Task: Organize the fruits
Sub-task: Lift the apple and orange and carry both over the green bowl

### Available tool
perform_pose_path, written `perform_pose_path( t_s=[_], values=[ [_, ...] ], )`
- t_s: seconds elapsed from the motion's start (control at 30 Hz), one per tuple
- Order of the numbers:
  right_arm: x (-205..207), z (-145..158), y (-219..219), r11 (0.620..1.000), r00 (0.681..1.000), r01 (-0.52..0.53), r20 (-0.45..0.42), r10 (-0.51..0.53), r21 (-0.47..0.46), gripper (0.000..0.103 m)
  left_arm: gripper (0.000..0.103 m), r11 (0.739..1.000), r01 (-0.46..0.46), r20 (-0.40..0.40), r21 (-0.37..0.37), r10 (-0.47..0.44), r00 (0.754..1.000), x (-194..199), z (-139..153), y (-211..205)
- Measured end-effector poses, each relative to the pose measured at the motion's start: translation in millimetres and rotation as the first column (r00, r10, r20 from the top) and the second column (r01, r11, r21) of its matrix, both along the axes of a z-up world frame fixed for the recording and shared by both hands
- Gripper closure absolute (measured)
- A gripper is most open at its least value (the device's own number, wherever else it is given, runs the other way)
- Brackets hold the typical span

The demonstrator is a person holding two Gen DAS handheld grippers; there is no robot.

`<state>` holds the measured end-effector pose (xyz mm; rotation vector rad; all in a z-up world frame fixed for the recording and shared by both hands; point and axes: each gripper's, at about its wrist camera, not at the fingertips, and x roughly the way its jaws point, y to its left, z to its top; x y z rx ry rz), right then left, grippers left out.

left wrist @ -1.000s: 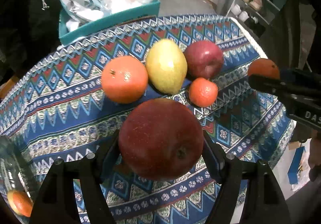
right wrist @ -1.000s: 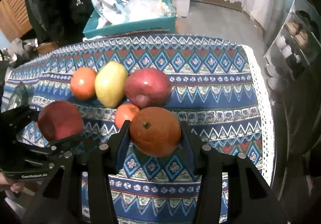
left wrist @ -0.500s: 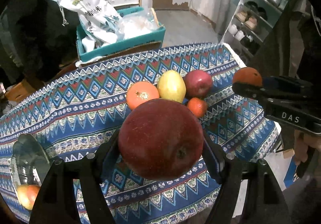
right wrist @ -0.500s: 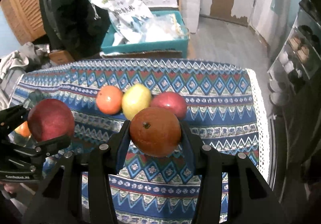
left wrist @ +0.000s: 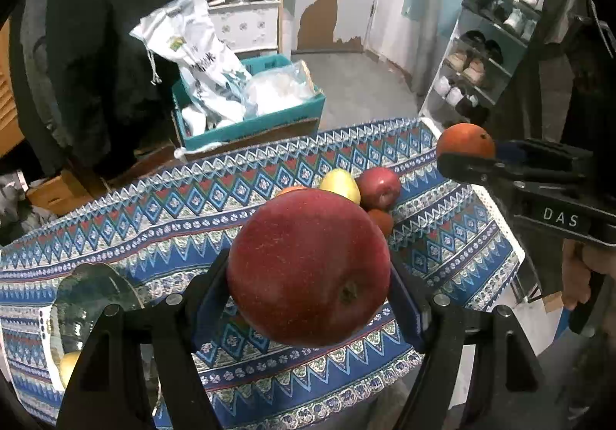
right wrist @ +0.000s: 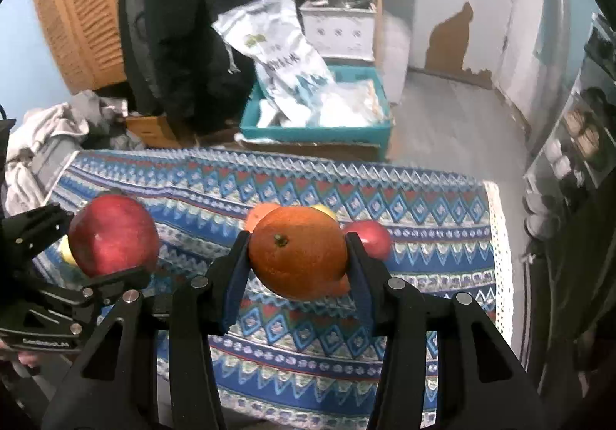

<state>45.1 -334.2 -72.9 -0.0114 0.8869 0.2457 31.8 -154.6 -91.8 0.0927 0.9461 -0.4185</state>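
My left gripper (left wrist: 308,272) is shut on a large red apple (left wrist: 308,268), held high above the patterned tablecloth (left wrist: 173,214); the apple also shows in the right wrist view (right wrist: 113,235). My right gripper (right wrist: 298,253) is shut on an orange (right wrist: 298,253), also lifted; the orange shows at the right of the left wrist view (left wrist: 465,141). On the cloth behind lie a yellow pear (left wrist: 340,184), a second red apple (left wrist: 379,187) and two small orange fruits, mostly hidden by the held apple. A glass bowl (left wrist: 90,299) at the left edge holds a yellowish fruit (left wrist: 69,366).
A teal box (left wrist: 246,122) with white bags stands on the floor beyond the table. A shoe rack (left wrist: 489,56) is at the right, a wooden shelf at the back. The table's right edge (right wrist: 500,256) has a white lace border.
Both grippers rose and pulled back from the table with their fruit; the fruit group on the cloth now looks smaller and farther, and the glass bowl came into view.
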Motion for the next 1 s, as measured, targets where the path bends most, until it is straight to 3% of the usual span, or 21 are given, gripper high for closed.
perform_pose_path(
  t_s=[0.37, 1.0],
  values=[
    [-9, 32, 39, 0.997, 0.995, -0.076, 0.060, 0.075, 0.014, 0.056, 0.026, 0.999, -0.031, 0.060, -0.042, 0.033, 0.998, -15, 28, 32],
    [9, 49, 114, 0.986, 0.983, -0.167, 0.074, 0.165, 0.015, 0.056, 0.026, 0.988, -0.133, 0.068, -0.077, 0.138, 0.988, -14, 34, 96]
  ],
)
